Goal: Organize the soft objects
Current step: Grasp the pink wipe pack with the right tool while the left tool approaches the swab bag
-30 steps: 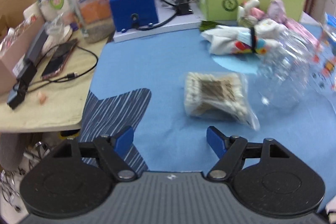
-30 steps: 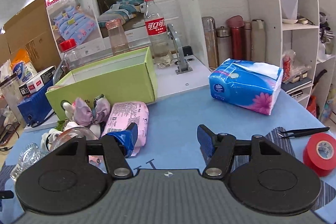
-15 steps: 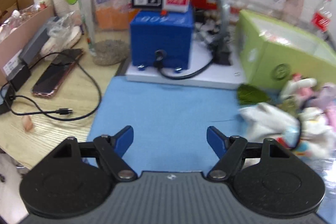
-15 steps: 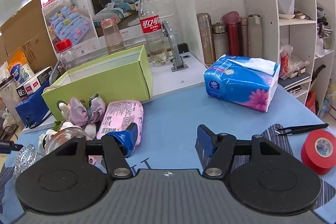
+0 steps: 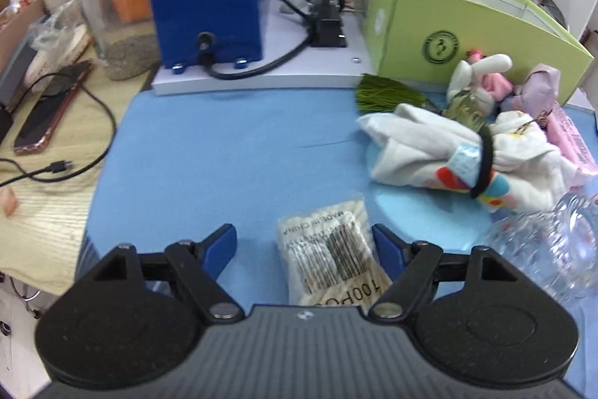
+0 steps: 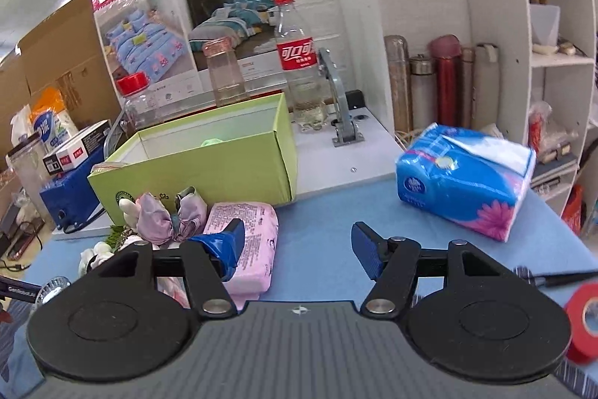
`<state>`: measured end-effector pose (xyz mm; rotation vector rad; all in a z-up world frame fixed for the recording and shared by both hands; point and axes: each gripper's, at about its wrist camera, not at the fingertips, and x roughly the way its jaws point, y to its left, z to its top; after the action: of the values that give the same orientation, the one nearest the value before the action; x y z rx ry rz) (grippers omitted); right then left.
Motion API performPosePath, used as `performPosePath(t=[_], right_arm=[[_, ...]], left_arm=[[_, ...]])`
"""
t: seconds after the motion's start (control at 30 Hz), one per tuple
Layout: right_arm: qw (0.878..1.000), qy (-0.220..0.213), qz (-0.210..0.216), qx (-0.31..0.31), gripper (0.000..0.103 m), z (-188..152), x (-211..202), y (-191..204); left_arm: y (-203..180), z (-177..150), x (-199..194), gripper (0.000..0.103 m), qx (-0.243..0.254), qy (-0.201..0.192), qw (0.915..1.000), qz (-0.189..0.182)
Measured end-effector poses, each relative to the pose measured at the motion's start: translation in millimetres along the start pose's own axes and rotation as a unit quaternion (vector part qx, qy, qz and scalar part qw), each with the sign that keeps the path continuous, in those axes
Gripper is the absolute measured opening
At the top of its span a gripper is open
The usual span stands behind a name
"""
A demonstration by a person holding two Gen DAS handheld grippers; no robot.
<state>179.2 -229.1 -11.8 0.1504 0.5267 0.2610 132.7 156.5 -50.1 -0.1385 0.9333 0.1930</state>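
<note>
Left wrist view: the left gripper has its jaws spread wide and holds nothing, with the swab bag lying flat on the blue mat between the two blue tips, nearer the right one. That straddle looks like the setup for a pinch across the bag's short side, though whether the right tip already touches the plastic is hard to tell at this angle. Ahead and right of the jaws lie the other soft things: a banded cloth bundle and a plush toy, heaped against the green box, probably where they belong.

In the right wrist view, the right gripper is also wide open and empty. The pink pack sits at its left tip, the tissue pack well ahead to the right, and the box's open top ahead to the left.
</note>
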Motion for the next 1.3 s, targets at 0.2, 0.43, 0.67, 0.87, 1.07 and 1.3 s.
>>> performPosePath(t=[0.2, 0.43, 0.67, 0.87, 1.07, 1.3], right_arm=[[0.996, 0.064, 0.054, -0.042, 0.049, 21.5, 57.0, 20.6], [0.976, 0.163, 0.066, -0.129, 0.049, 22.1, 129.7, 64.0], [0.969, 0.176, 0.031, -0.169, 0.051, 16.4, 129.3, 57.9], [0.979, 0.150, 0.007, -0.135, 0.052, 13.4, 105.5, 25.8], [0.987, 0.116, 0.008, -0.108, 0.055, -2.3, 96.7, 17.9], [0.990, 0.097, -0.010, -0.101, 0.065, -20.3, 105.0, 18.5]], left_arm=[[11.8, -6.2, 0.3, 0.079, -0.011, -0.007, 0.9998, 0.013], [11.1, -4.8, 3.1, 0.081, -0.002, -0.009, 0.9999, 0.012], [9.6, -5.8, 3.8, 0.082, 0.004, -0.013, 0.9998, 0.012], [10.8, -4.9, 1.0, 0.082, -0.012, -0.009, 0.9999, 0.003], [9.7, -7.8, -5.2, 0.082, -0.021, -0.008, 0.9997, -0.011], [12.6, -11.0, -6.6, 0.082, -0.019, -0.003, 0.9998, -0.010]])
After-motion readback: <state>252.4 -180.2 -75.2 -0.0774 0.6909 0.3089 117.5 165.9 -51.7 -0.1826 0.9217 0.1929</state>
